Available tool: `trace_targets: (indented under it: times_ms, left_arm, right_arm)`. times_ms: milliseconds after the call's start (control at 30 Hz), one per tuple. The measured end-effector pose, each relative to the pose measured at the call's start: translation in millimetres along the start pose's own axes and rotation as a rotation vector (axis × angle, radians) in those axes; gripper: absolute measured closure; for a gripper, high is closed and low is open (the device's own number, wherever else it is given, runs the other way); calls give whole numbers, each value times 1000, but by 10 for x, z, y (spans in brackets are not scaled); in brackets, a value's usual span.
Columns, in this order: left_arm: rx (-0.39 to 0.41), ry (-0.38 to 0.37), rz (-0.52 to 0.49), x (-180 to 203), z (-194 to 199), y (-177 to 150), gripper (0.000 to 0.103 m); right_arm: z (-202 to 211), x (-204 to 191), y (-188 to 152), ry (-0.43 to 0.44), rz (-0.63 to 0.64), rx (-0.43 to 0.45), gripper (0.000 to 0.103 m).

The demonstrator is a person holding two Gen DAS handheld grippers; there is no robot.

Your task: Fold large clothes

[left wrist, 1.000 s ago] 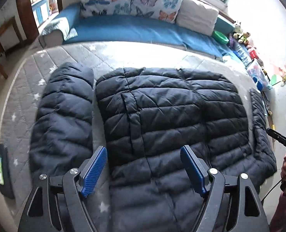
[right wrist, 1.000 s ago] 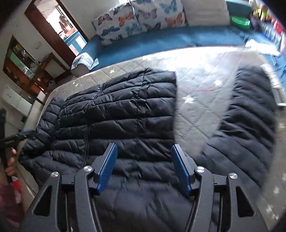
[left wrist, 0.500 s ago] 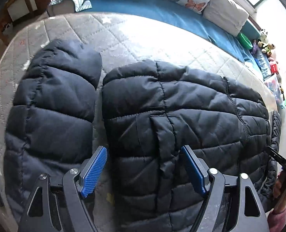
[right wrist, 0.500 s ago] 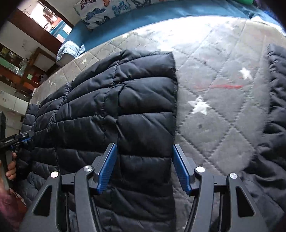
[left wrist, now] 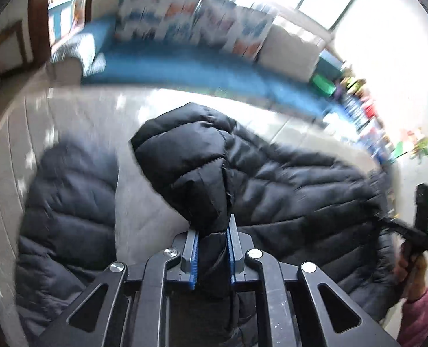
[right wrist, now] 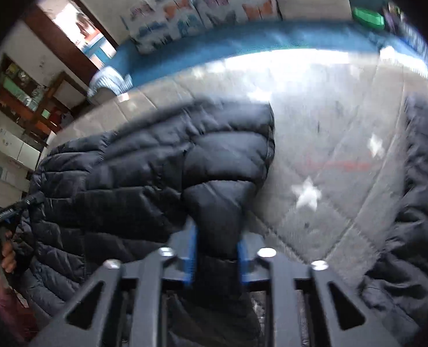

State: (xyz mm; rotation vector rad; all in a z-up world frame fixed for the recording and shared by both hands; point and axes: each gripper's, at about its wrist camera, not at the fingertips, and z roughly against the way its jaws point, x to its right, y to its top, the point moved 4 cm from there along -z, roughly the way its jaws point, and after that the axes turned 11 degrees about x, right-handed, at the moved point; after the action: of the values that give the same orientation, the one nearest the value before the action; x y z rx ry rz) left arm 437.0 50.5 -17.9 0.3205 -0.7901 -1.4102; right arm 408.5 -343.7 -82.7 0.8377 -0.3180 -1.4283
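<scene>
A black quilted puffer jacket [left wrist: 286, 190] lies spread on a grey star-quilted mattress [left wrist: 138, 202]. My left gripper [left wrist: 212, 231] is closing, its blue pads pressing a bunched fold of the jacket's left edge, which stands up off the mattress. One sleeve [left wrist: 66, 202] lies apart to the left. In the right wrist view my right gripper [right wrist: 217, 231] is closing too, and it pinches the jacket [right wrist: 144, 173] at its right edge. The other sleeve [right wrist: 416, 202] lies further right across bare mattress [right wrist: 315, 144]. Both views are blurred.
A blue sofa [left wrist: 185, 63] with butterfly cushions [left wrist: 191, 17] runs behind the mattress. Toys and bottles [left wrist: 364, 110] crowd the right wall. A hand in a pink sleeve [left wrist: 416, 312] holds the other gripper at the frame edge. Shelves [right wrist: 20, 92] stand at the left.
Both grippers went from wide open over the flat jacket to pinched on its edges. The gripped fabric now bunches and lifts, and both cameras have swung so that more of the room shows.
</scene>
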Motion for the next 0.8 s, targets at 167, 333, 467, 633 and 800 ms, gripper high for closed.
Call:
trace_targets:
  times_ms: [167, 333, 467, 633, 800]
  left_arm:
    - [161, 68, -119, 300, 244, 345, 79]
    - [37, 191, -134, 168, -154, 190, 67]
    - [-2, 151, -147, 188, -158, -46, 67]
    - [-41, 52, -246, 501, 170, -478, 67]
    - [-133, -22, -313, 716, 488, -1088, 67]
  right_arm:
    - [415, -187, 413, -58, 67, 202, 85]
    - [147, 4, 400, -84, 15, 38, 73]
    - [271, -12, 197, -134, 84, 15, 73]
    - [400, -273, -146, -65, 130, -92, 72]
    - [489, -623, -665, -23, 250, -200, 71]
